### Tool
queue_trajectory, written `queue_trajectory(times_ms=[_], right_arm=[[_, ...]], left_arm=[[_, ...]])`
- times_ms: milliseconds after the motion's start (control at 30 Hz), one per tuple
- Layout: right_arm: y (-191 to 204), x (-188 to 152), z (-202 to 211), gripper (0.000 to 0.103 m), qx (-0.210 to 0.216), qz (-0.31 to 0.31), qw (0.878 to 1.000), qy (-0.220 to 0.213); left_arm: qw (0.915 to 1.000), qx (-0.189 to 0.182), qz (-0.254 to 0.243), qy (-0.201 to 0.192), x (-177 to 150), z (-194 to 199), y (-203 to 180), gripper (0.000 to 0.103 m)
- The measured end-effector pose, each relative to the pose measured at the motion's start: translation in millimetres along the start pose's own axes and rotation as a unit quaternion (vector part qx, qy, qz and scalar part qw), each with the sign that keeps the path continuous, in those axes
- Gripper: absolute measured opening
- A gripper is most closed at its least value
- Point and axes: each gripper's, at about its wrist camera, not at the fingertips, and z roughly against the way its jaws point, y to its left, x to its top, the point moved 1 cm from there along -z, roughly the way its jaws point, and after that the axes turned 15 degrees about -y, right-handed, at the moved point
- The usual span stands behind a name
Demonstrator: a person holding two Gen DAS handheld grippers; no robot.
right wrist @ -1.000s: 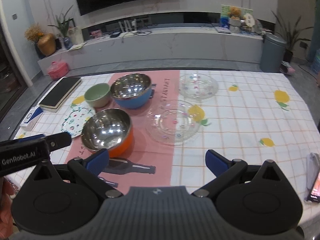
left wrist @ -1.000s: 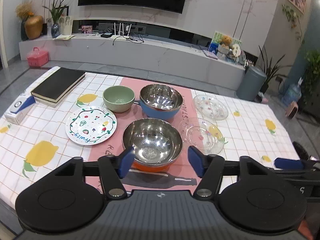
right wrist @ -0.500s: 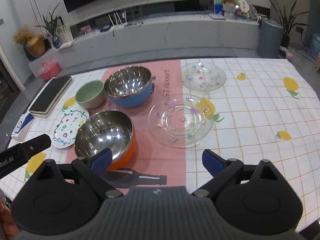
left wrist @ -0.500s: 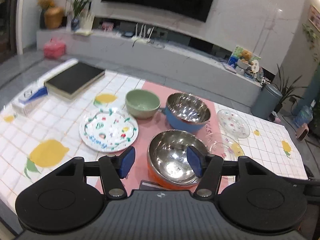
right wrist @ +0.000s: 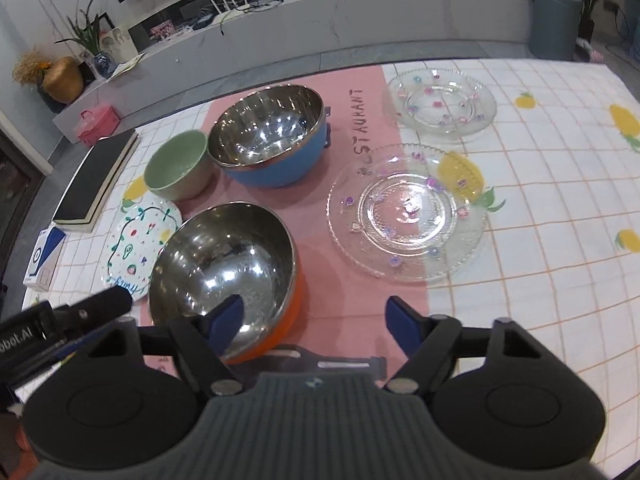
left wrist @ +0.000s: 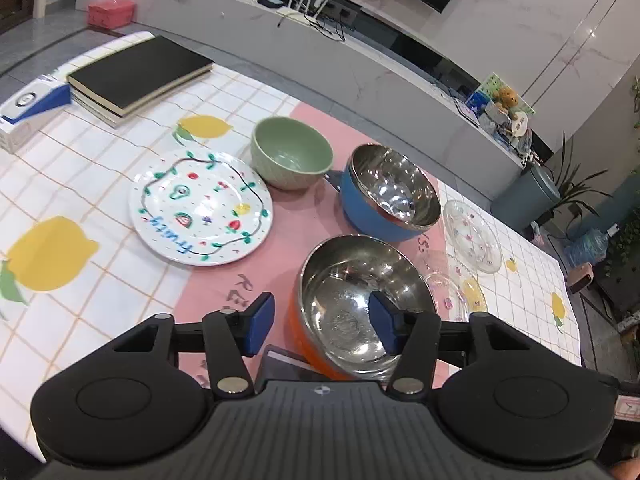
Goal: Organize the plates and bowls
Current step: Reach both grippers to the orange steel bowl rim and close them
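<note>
Left hand-held gripper jaws apart over orange bowl lower centre, right hand-held gripper jaws apart, glass plate centre right on desk

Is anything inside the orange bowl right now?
The orange bowl shows only a bare, shiny steel interior with reflections. The right gripper finger hides a strip of its near wall. Both grippers are open, the left gripper straddling its near rim.

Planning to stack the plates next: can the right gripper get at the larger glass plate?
Probably yes: the right gripper is open, and the larger glass plate lies uncovered ahead, clear of the orange bowl.
</note>
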Motion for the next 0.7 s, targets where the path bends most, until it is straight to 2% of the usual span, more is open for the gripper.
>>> queue_trajectory(times_ms=[67,100,233,267,500,567,633,700], right_arm=[[1.6,-0.7,-8.7,0.070,-0.005,0.002,1.000,0.009],[2.1,-1.8,-12.1,0.066,-0.008,0.003,1.000,0.013],[2.0,-6.3,-23.0,0.061,-0.009,-0.001,1.000,0.027],[2.3,-7.0,-24.6,0.057,-0.008,-0.001,1.000,0.029],[4.5,-8.7,-29.0,0.043,0.001,-0.009,0.999,0.032],[5.8,-8.7,-29.7,0.042,-0.001,-0.006,1.000,0.031],[7.3,-8.7,-30.0,0.036,0.006,-0.006,1.000,0.030],[8.2,-8.3,-30.8,0.026,0.015,-0.010,0.999,0.033]], left_arm=[[1.0000,0.002,-0.002,0.006,-1.7,-7.9,-2.0,0.056],[0.9999,0.003,-0.003,0.009,-2.7,-11.1,-2.5,0.055],[0.9996,0.008,-0.005,0.025,-8.2,-23.4,-3.4,0.055],[0.9995,0.009,-0.009,0.028,-9.0,-25.7,-3.9,0.054],[0.9986,0.024,-0.027,0.038,-11.3,-32.7,-7.2,0.037],[0.9984,0.025,-0.030,0.040,-10.8,-33.3,-7.8,0.033],[0.9981,0.030,-0.035,0.040,-10.3,-34.2,-8.8,0.026],[0.9975,0.039,-0.044,0.041,-10.4,-35.8,-10.0,0.019]])
